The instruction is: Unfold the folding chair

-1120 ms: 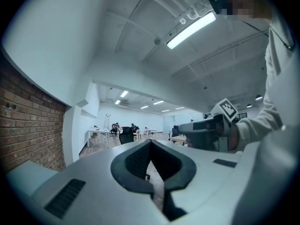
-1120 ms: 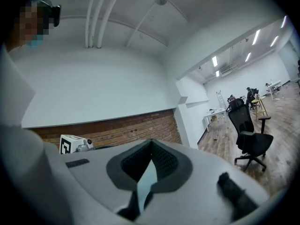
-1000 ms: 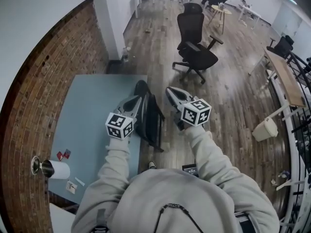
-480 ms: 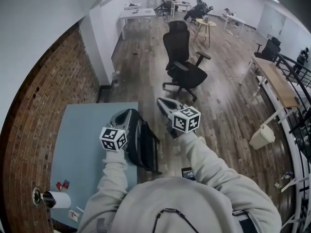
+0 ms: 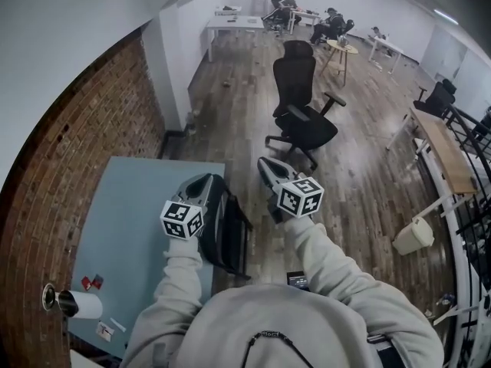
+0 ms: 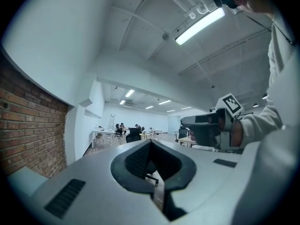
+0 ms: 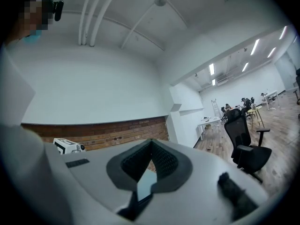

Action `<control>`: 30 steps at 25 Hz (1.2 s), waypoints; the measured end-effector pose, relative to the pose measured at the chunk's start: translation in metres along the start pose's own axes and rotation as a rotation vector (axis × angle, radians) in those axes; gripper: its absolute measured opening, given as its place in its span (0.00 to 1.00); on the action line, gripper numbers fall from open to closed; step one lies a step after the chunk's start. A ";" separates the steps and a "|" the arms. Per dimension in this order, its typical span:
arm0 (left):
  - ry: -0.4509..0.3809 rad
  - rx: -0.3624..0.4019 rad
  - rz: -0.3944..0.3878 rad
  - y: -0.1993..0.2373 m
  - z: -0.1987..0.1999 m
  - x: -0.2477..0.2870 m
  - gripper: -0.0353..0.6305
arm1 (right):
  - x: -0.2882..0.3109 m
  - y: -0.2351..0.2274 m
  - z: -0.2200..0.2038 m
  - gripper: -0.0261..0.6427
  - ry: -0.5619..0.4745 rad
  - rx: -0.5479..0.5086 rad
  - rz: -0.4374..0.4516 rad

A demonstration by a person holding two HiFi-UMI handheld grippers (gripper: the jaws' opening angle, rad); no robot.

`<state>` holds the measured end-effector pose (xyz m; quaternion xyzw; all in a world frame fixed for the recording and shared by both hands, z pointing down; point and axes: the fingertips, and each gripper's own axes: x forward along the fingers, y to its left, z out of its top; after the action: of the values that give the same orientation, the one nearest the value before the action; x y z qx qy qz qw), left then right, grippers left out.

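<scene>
Both my jaws are pressed together on nothing, left gripper (image 5: 201, 184) and right gripper (image 5: 266, 165) alike. Just under the left one, the black folding chair (image 5: 230, 234) stands folded flat on the wood floor (image 5: 360, 175), beside the blue desk (image 5: 130, 205). A black office chair (image 5: 303, 106) stands beyond.

You are standing in an open-plan office. A black mesh office chair (image 5: 303, 102) on a star base stands on the wood-plank floor (image 5: 368, 167) ahead of you. White tables (image 5: 238, 25) line the far end, where people (image 5: 331, 21) sit. A long tube light (image 6: 199, 26) runs across the ceiling. A brick wall (image 5: 84, 144) flanks the blue-grey table (image 5: 130, 228) at your left. A pale waste bin (image 5: 414, 236) stands near a long wooden table (image 5: 443, 148) on your right.
</scene>
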<state>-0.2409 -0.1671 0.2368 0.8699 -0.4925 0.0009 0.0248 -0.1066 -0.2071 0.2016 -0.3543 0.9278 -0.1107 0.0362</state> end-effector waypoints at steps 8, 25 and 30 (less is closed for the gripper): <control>0.095 -0.108 0.022 0.017 -0.073 0.001 0.06 | 0.031 -0.011 -0.086 0.05 0.151 0.063 0.006; 0.697 -0.357 0.158 0.082 -0.309 -0.011 0.65 | 0.057 -0.024 -0.508 0.40 0.988 0.406 -0.172; 0.793 -0.399 0.094 0.079 -0.336 -0.014 0.68 | 0.090 -0.034 -0.573 0.42 1.061 0.453 -0.237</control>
<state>-0.3083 -0.1814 0.5758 0.7573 -0.4743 0.2406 0.3789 -0.2349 -0.1887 0.7677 -0.3350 0.7264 -0.4718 -0.3708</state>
